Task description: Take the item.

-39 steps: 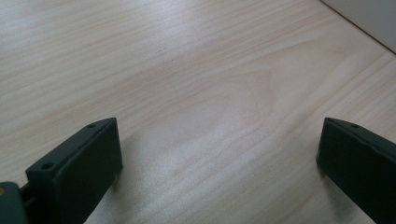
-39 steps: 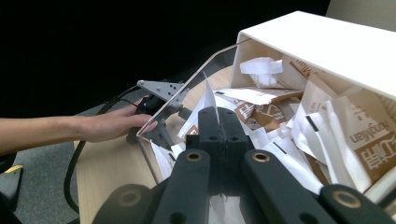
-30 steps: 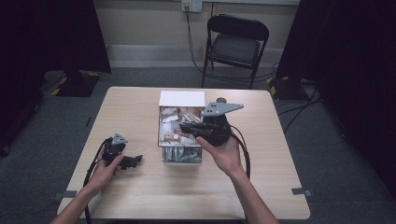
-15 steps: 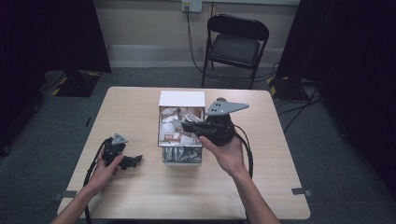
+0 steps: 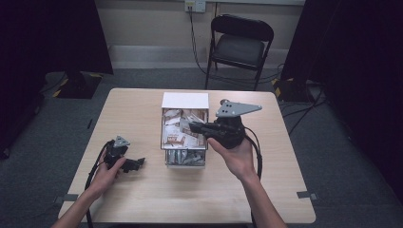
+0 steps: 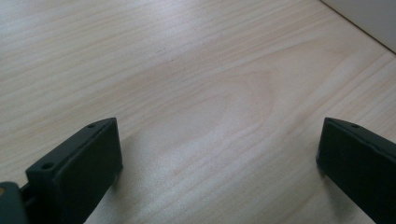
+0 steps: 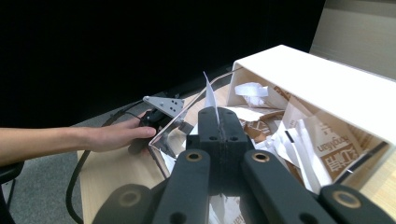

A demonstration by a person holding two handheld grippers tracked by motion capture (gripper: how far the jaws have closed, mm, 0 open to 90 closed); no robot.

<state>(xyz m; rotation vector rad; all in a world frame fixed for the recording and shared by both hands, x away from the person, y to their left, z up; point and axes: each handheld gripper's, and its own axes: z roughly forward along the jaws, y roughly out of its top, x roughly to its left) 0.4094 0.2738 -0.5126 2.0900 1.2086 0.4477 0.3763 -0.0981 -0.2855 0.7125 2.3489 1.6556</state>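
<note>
Little has changed since the earlier frame: right gripper (image 5: 194, 127) stays over the open box (image 5: 185, 100), lifted only slightly; left gripper (image 5: 138, 164) is unmoved. Right jaws closed flat on a thin white packet (image 7: 209, 95), its edge sticking up above the pads (image 7: 219, 122). Box sits at mid-table toward the far edge, full of brown-and-white packets (image 5: 178, 133). Left gripper rests on the table (image 5: 142, 199) near the left edge, held in the left hand (image 5: 105, 171), jaws wide apart on bare wood.
</note>
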